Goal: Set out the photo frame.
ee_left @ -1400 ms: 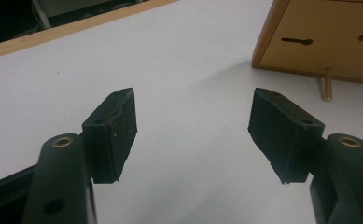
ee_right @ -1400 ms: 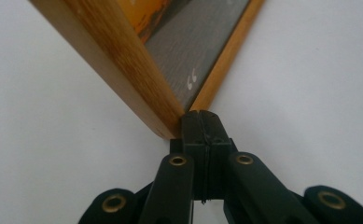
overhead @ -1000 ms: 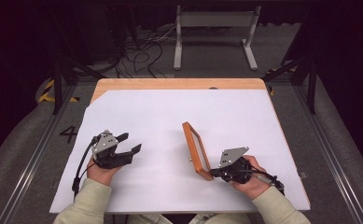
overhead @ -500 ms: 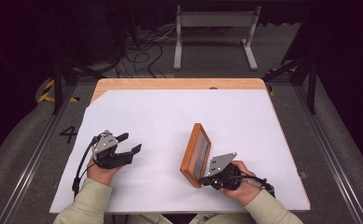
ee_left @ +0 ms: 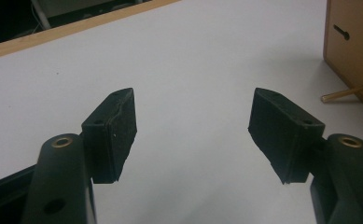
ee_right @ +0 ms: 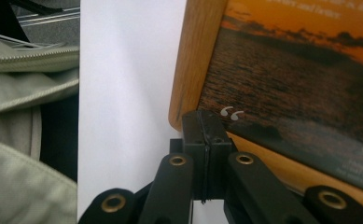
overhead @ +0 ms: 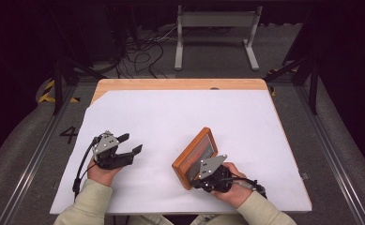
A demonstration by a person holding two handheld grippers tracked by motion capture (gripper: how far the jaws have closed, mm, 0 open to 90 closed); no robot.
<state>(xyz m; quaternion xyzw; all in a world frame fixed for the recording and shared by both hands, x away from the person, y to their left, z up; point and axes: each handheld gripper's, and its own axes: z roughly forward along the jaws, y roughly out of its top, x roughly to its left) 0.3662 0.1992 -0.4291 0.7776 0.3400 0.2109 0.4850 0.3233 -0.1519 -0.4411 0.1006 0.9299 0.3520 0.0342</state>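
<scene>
Picture frame (overhead: 195,156): a wooden frame on the right half of the white table cover (overhead: 180,122), near the front edge, just ahead of the right hand.
Long axis: it runs on a slant from the near-left corner up to the far-right corner in the high view.
Face: the sunset-over-water picture (ee_right: 291,88) with pale lettering looks up and toward the right side of the table; the frame seems tilted, not flat.
Back: the left gripper view shows its plain wooden back with a thin wooden peg (ee_left: 342,93) sticking out.
Right gripper (ee_right: 207,140): jaws pressed together at the frame's near corner; whether wood lies between them I cannot tell.
Left gripper (overhead: 124,150): jaws spread wide, nothing between them, well apart from the frame on the left.
</scene>
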